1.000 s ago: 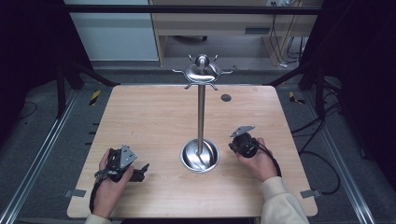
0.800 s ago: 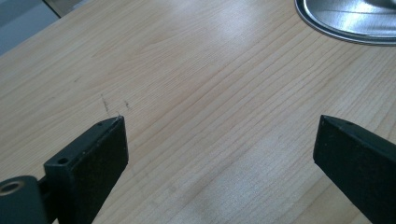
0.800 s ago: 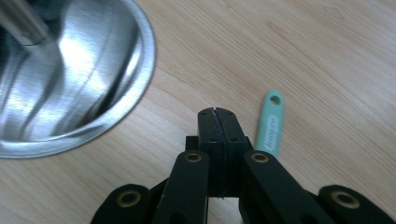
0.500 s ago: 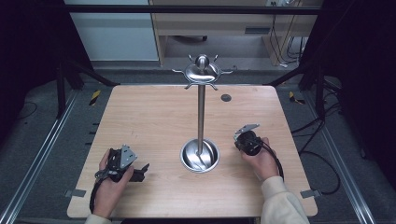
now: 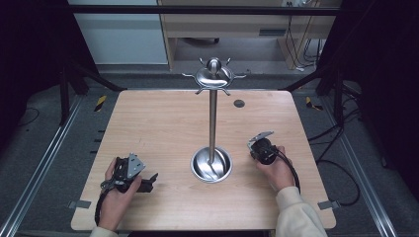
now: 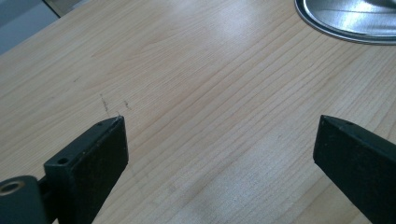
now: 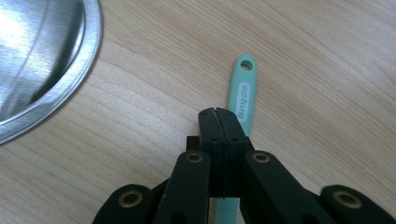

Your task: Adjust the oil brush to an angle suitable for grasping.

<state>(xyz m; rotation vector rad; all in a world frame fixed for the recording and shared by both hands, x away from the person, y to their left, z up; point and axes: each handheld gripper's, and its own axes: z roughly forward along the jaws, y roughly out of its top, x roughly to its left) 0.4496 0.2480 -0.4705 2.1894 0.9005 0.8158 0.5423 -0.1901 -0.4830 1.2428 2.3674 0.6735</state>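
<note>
A person's right gripper [image 7: 219,112] hovers over a mint-green handle [image 7: 242,93] lying on the wooden table [image 5: 158,128], jaws pressed fully together and holding nothing. The handle runs toward 12 o'clock, its lower end hidden beneath the jaws (its working end cannot be made out). The steel stand's base [image 7: 42,60], cut off, sits at 10 o'clock. The left gripper [image 6: 219,140] rests wide open, empty.

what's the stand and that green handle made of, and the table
The stand looks like polished metal, likely stainless steel: its round base mirrors light in streaks. The mint green handle seems to be smooth matte plastic or silicone, with a moulded hanging hole and white lettering; which one is hard to tell. The table shows pale wood grain, possibly a laminate.
</note>
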